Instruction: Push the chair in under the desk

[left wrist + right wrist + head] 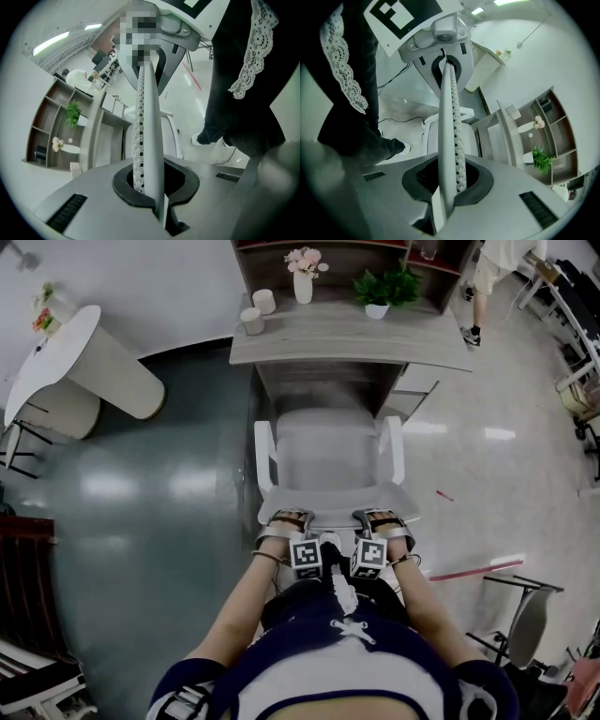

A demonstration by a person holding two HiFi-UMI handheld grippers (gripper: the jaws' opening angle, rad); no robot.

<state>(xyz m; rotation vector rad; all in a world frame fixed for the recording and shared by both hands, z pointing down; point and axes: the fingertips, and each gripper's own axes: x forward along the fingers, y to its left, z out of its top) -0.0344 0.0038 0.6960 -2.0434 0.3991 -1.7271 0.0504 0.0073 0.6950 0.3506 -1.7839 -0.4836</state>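
As left claw and right claw clamp the chair, its legs hide.

A dark navy top is being worn, with a white drawstring bow at its front and white bands edging the short sleeves. Dark trousers, a white lace trim and a white shoe are being shown in the left gripper view. The left tool and the right tool are being seen as pale grey shells with dark oval openings, each being topped by a marker cube printed with black-and-white squares. A small screw is being shown on the pale housing, and a thin cable is being seen beside one wrist.
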